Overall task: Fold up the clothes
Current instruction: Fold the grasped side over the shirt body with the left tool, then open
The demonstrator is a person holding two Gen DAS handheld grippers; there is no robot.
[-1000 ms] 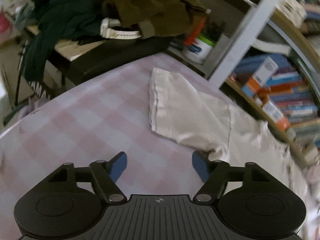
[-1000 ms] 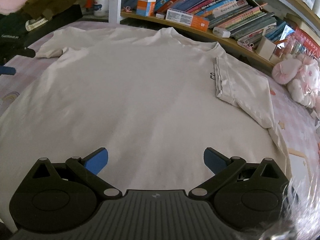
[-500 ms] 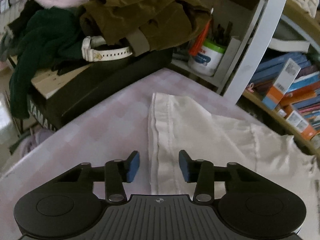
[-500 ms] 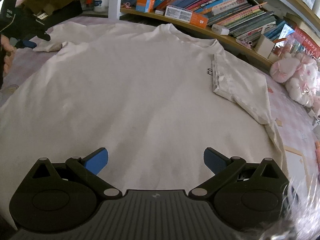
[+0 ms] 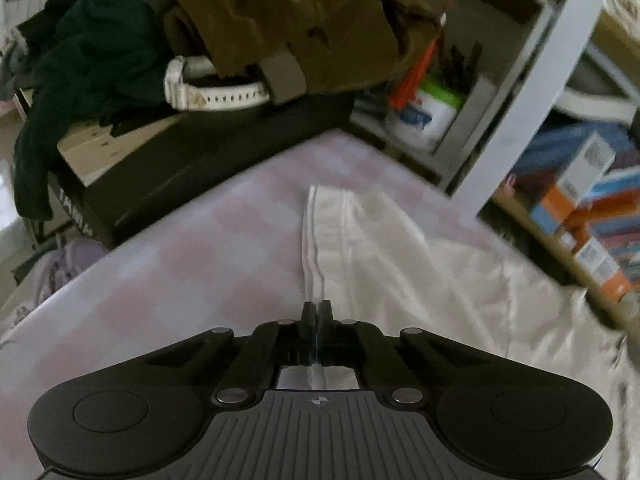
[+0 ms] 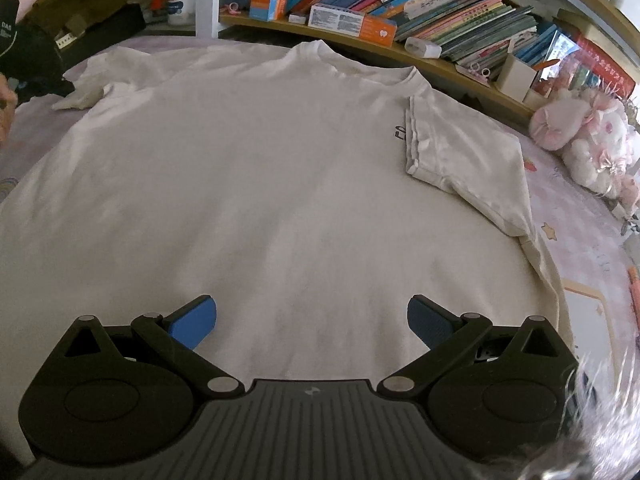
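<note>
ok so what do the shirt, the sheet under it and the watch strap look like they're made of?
Shirt: soft matte knit, probably cotton jersey; it drapes, wrinkles, and shows stitched sleeve hems.
Sheet: thin woven fabric, matte, with a printed pale pink check; fibre unclear.
Watch strap: off-white moulded rubber or resin, slightly glossy, with punched holes.

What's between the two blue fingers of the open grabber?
Only the white T-shirt, lying flat under the right gripper. Nothing sits on that stretch, as the right wrist view shows.
</note>
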